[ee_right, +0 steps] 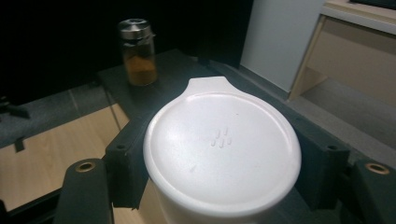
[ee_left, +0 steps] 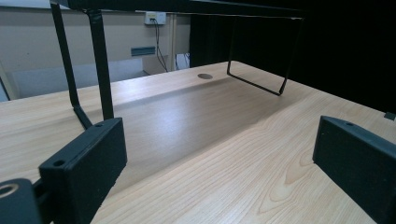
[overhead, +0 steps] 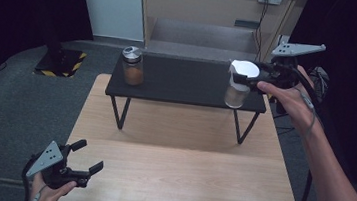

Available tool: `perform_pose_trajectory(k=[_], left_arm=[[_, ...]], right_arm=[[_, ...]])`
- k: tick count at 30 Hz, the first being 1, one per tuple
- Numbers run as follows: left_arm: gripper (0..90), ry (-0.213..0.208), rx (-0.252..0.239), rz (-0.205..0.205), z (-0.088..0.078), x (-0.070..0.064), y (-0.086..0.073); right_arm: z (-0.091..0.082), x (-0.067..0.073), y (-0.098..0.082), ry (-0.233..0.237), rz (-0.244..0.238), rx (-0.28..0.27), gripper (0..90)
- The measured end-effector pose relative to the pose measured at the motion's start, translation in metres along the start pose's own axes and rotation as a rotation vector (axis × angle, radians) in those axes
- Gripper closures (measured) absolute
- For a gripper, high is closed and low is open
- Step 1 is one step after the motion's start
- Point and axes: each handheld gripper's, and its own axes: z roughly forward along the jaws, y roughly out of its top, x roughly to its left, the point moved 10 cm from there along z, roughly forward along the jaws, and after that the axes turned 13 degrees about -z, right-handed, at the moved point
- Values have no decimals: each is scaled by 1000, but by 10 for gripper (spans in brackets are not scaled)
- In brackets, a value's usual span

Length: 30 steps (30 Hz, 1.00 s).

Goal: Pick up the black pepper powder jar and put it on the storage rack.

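White-lidded jar (ee_right: 219, 154) pinched between right hand-held gripper (overhead: 249, 79) jaws, above black shelf (overhead: 183, 83)

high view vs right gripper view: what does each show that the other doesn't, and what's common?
High view alone: the left gripper, jaws open, held low over the wooden table, plus the person's right forearm and the legs of the black riser shelf.

Right gripper view alone: the small raised marks at the middle of the white lid and its pull tab, seen close from above.

Both: the right gripper shut on the white-lidded jar, the spice jar with a metal cap standing on the shelf, and the cabinet behind.
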Motion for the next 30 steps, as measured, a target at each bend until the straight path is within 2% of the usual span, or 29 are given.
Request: perform_pose_trajectory(k=[4, 13, 17, 22, 23, 24, 25, 27, 30], left_arm=[[19, 0, 1, -1, 0, 1, 0], [20, 0, -4, -6, 0, 1, 0], [20, 0, 0, -8, 0, 2, -1], [20, 2, -5, -15, 0, 3, -1], [20, 2, -3, -15, 0, 3, -1], [20, 0, -3, -19, 0, 2, -1], [19, -8, -8, -25, 0, 2, -1], [20, -13, -10, -25, 0, 1, 0], [20, -11, -15, -27, -1, 2, 0]], right_arm=[[9, -14, 1, -36, 26, 10, 313], [32, -34, 0, -93, 48, 50, 313], [44, -45, -5, -135, 59, 75, 313], [54, -57, -13, -160, 110, 90, 313], [56, -57, -14, -175, 123, 94, 313], [59, -56, -14, -180, 114, 102, 313], [61, -55, -15, -175, 100, 107, 313], [66, -55, -17, -160, 116, 114, 313], [69, -53, -20, -167, 114, 94, 313]])
